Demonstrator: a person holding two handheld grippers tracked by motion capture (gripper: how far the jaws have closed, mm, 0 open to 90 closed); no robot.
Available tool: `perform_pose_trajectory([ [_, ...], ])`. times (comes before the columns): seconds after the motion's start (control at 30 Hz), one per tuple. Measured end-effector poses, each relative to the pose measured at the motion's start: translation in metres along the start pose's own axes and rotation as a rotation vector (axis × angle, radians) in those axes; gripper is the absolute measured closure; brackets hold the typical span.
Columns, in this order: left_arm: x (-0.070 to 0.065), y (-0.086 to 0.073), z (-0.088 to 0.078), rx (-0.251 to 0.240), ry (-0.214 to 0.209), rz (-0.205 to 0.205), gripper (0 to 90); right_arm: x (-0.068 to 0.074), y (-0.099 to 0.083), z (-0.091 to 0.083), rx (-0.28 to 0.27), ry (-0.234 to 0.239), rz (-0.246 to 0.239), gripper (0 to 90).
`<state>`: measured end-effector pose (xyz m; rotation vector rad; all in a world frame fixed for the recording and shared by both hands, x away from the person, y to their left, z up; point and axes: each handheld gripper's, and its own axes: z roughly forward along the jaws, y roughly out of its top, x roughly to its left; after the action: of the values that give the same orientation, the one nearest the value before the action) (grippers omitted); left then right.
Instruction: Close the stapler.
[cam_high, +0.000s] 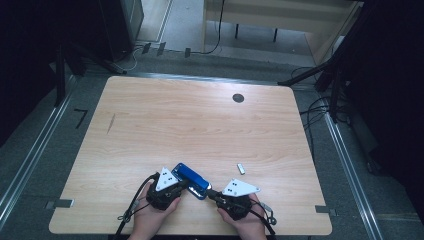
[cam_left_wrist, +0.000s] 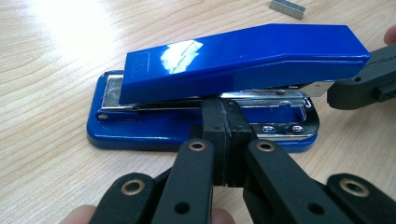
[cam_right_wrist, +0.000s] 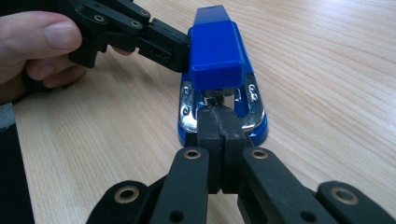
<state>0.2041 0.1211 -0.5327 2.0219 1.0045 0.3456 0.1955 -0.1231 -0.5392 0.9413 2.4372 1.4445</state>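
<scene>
A glossy blue metal-and-plastic stapler (cam_high: 190, 180) lies flat on a pale wooden table (cam_high: 200, 125), near the person's edge, directly between the two hand-held grippers. The left gripper (cam_left_wrist: 226, 122), a black two-jaw tool, has its jaws pressed together with nothing between them; their tips rest against the stapler's long side, at the gap between its raised blue top arm and its chrome staple track. The right gripper (cam_right_wrist: 218, 122) also has its jaws pressed flat together, empty, with their tips at the stapler's front end, just under the blue nose and against the chrome parts. Beyond the right gripper, a little to its outer side, a small silver strip of staples (cam_high: 241, 168) lies on the table, apart from the stapler.
</scene>
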Motion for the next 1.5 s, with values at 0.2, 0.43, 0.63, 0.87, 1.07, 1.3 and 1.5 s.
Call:
perform_pose_trajectory([
  [0.2,-0.001,0.0,0.0,0.001,0.002,0.006,90.0,-0.002,0.001,0.0,0.002,-0.008,0.004,90.0],
  [0.43,-0.003,0.0,0.0,0.004,-0.006,0.029,90.0,-0.001,0.001,-0.001,-0.003,-0.011,0.004,90.0],
  [0.63,-0.004,0.0,0.0,0.007,-0.024,0.038,90.0,0.0,0.005,-0.002,-0.023,-0.006,-0.005,90.0],
  [0.87,-0.003,0.0,0.001,0.007,-0.029,0.034,90.0,0.0,0.008,-0.005,-0.043,-0.005,-0.008,90.0],
  [1.07,-0.003,0.0,0.001,0.007,-0.03,0.034,90.0,0.001,0.015,-0.008,-0.068,-0.004,-0.022,90.0],
  [1.3,-0.003,0.0,0.001,0.008,-0.028,0.037,90.0,0.002,0.022,-0.009,-0.097,-0.001,-0.033,90.0],
  [1.5,-0.004,0.0,0.001,0.005,-0.022,0.038,90.0,0.006,0.033,-0.01,-0.124,-0.005,-0.046,90.0],
])
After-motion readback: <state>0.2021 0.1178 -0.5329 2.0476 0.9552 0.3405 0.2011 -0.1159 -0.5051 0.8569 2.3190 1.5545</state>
